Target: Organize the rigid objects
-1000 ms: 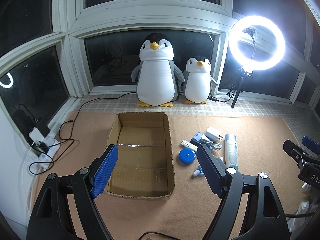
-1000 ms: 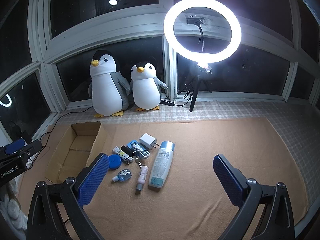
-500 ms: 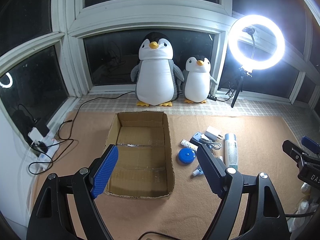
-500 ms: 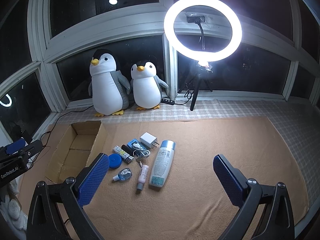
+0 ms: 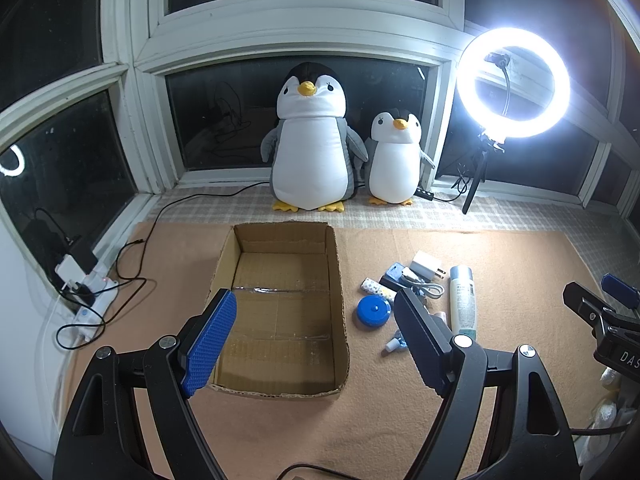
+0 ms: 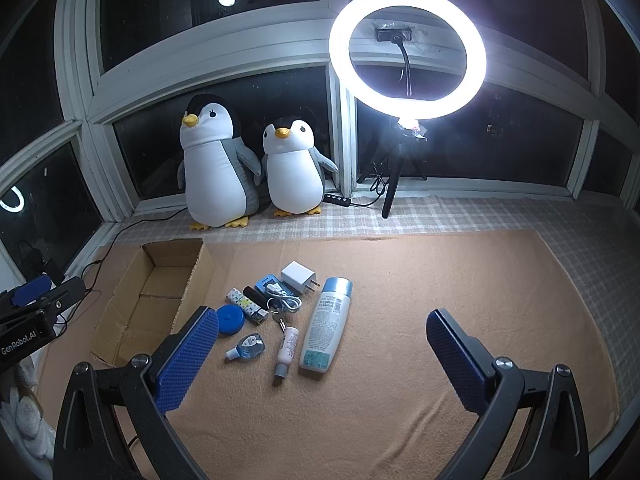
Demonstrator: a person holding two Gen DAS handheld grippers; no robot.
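Your left gripper (image 5: 312, 332) hangs over the cardboard box (image 5: 280, 308), jaws wide apart, empty. Your right gripper (image 6: 320, 344) likewise gapes, holding nothing; the lotion bottle (image 6: 326, 324) lies at its 12 o'clock.

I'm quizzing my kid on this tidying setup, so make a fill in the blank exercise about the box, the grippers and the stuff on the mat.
1. The cardboard box holds ____ objects.
2. Both the left gripper and the right gripper have their jaws ____.
3. The round blue tape measure lies between the box and the ____ lighter.
4. The white bottle with the blue cap lies ____ on the mat.

Missing words: no; open; patterned; flat
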